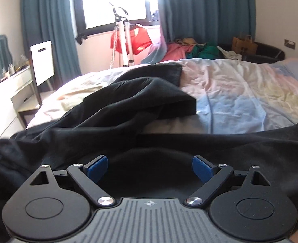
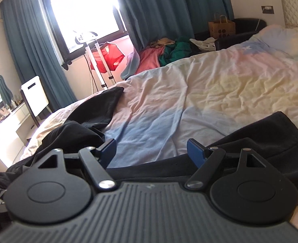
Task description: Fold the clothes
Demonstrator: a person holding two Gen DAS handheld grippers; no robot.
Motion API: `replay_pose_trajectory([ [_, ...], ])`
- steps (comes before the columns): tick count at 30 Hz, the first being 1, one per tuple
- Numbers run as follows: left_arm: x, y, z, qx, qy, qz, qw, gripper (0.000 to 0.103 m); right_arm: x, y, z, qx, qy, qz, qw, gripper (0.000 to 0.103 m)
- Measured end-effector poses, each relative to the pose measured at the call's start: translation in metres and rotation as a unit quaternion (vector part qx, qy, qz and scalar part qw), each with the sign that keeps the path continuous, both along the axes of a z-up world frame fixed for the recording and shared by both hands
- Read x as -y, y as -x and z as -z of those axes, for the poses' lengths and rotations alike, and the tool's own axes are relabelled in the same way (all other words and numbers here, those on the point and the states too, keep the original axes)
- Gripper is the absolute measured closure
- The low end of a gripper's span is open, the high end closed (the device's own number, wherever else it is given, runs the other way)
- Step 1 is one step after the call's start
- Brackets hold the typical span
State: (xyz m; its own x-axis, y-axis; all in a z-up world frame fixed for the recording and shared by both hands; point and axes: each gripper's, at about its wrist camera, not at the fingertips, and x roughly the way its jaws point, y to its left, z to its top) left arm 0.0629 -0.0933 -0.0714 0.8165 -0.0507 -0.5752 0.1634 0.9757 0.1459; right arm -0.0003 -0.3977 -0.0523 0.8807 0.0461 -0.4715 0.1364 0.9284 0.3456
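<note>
A black garment (image 1: 140,101) lies crumpled on the bed, one part bunched up ahead and a wide band running across near the camera. My left gripper (image 1: 150,165) is open, its blue pads (image 1: 97,167) spread wide just over the near black cloth, holding nothing. In the right wrist view the same black garment (image 2: 266,135) lies across the near edge and piles up at the left. My right gripper (image 2: 151,148) is open and empty, low over the garment's near edge.
The bed has a rumpled pastel sheet (image 2: 199,93). A pile of pink and green clothes (image 2: 169,52) and a paper bag (image 2: 222,27) lie beyond the bed. A white stand with a red garment (image 1: 126,38), a white chair (image 1: 41,60) and a dresser (image 1: 9,89) stand at left.
</note>
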Motion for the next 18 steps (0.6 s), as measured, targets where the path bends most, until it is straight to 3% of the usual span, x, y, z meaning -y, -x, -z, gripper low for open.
replay_pose_trajectory([
  [4, 0.067, -0.082, 0.001, 0.016, -0.038, 0.037, 0.9984, 0.011, 0.011, -0.010, 0.014, -0.002, 0.011, 0.037, 0.999, 0.024],
  [10, 0.140, -0.237, 0.024, 0.039, -0.111, 0.007, 0.9930, 0.014, 0.024, -0.033, 0.039, -0.007, 0.041, 0.098, 0.994, 0.024],
  [14, 0.162, -0.328, 0.051, 0.016, -0.149, -0.022, 0.9884, 0.024, 0.030, -0.063, 0.055, -0.006, 0.041, 0.108, 0.993, 0.024],
  [17, 0.174, -0.376, 0.074, 0.000, -0.173, -0.040, 0.9841, 0.028, 0.034, -0.081, 0.070, -0.017, 0.043, 0.115, 0.992, 0.024],
  [18, 0.177, -0.389, 0.081, -0.006, -0.179, -0.044, 0.9828, 0.034, 0.035, -0.086, 0.075, -0.021, 0.041, 0.116, 0.992, 0.024],
])
